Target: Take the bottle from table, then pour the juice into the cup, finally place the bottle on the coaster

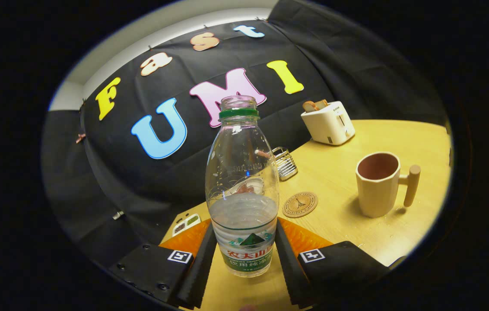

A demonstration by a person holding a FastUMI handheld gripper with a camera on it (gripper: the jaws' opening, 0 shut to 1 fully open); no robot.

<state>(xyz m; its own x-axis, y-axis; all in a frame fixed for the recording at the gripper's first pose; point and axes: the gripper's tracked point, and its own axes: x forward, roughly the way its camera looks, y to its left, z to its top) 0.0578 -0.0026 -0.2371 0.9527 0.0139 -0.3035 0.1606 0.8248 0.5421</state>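
On the bench [400, 134], the cup [377, 183] stands well right of the uncapped bottle [242, 185]. The hand-held gripper [244, 255] pinches its base; gripped so low, it may swing and spill, missing the coaster [300, 204].

The bottle [242, 181] wears a printed label [247, 255] with large red characters over a green band of small white lettering (too fine to make out). The coaster [300, 204] bears a tower emblem ringed by tiny, unreadable lettering. A faint small mark sits on the toaster [329, 122], illegible. Each of the fingers [201, 268], pressed on either side of the bottle, has a square black-and-white marker [180, 256] beside it.
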